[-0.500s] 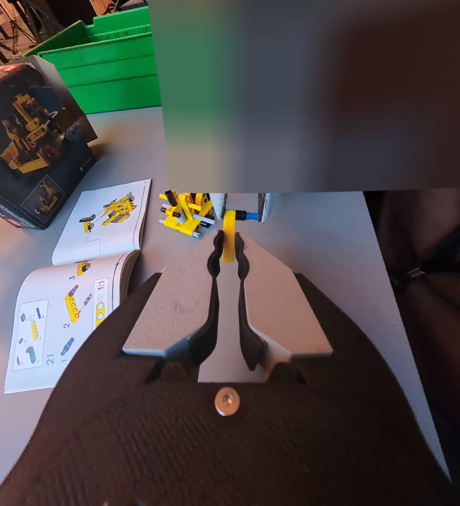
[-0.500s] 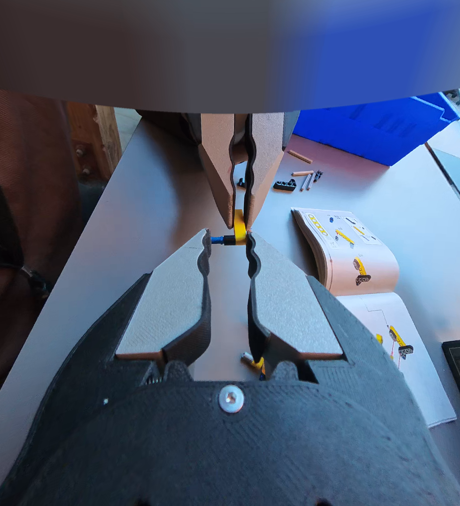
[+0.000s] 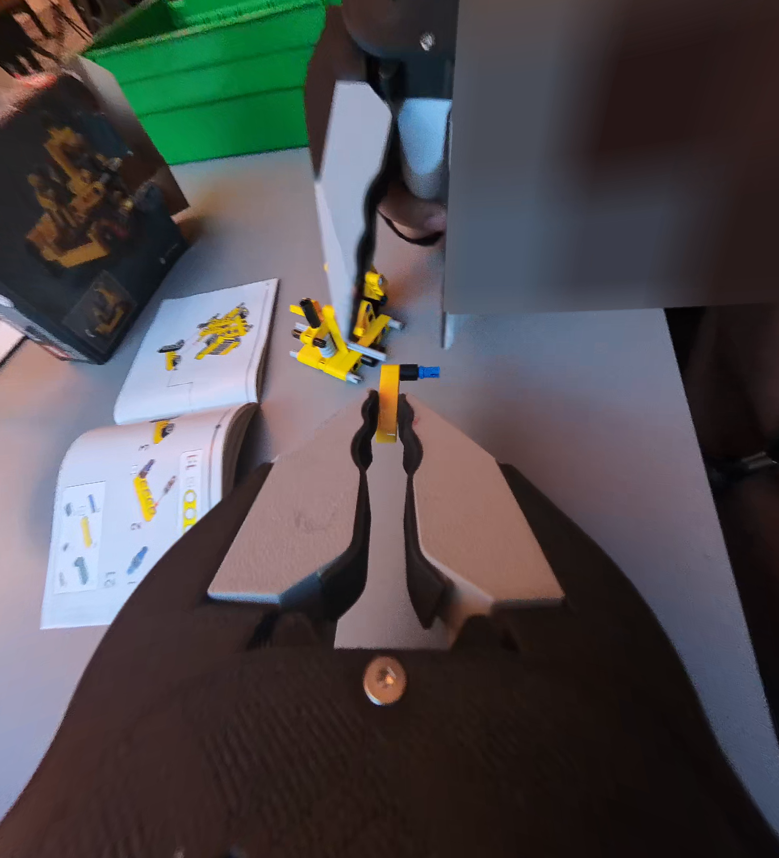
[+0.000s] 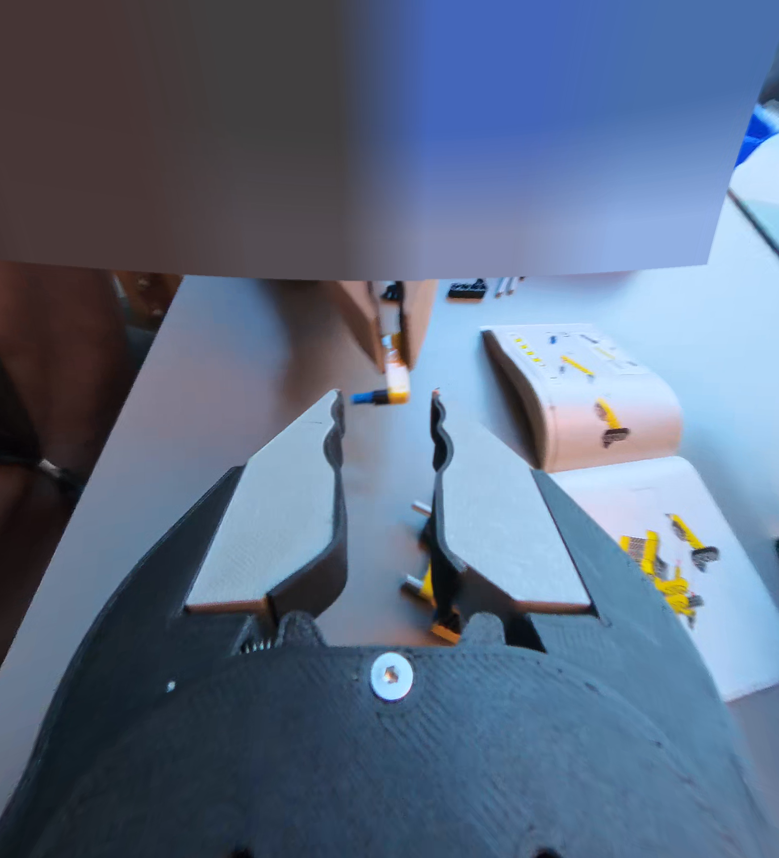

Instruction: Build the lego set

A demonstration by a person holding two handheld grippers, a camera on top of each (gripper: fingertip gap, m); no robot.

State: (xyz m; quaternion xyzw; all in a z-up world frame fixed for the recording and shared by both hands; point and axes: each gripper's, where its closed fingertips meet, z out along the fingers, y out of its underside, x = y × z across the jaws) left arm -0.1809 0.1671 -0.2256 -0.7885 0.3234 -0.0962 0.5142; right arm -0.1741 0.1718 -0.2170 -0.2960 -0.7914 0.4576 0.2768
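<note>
Grey surface (image 3: 541, 464) runs under both of my grippers, with green bins (image 3: 220, 88) at the far edge in the left wrist view. My left gripper (image 3: 386, 401) has its jaws narrow, pinched on a yellow beam (image 3: 387, 404) that stands upright between the tips. From the beam's top a black pin with a blue end (image 3: 427, 372) sticks out sideways to the right, clear of the jaws. Just beyond the beam sits a partly built yellow model (image 3: 332, 348) with grey axles and black pins, resting on the surface. My right gripper (image 4: 386, 399) has its jaws wide and holds nothing; in its own view the beam (image 4: 398, 383) and pin (image 4: 369, 398) sit just past its tips, slightly left of centre. In the left wrist view that gripper hangs tip-down right over the model. An open booklet (image 3: 202, 353) lies left of the model, showing printed build diagrams and step numbers. Farther left stands a dark box (image 3: 63, 213) picturing a yellow machine, with a red logo patch on its side; I can't read it through the blur. Small black and grey loose parts (image 4: 469, 290) lie at the far side in the right wrist view.
</note>
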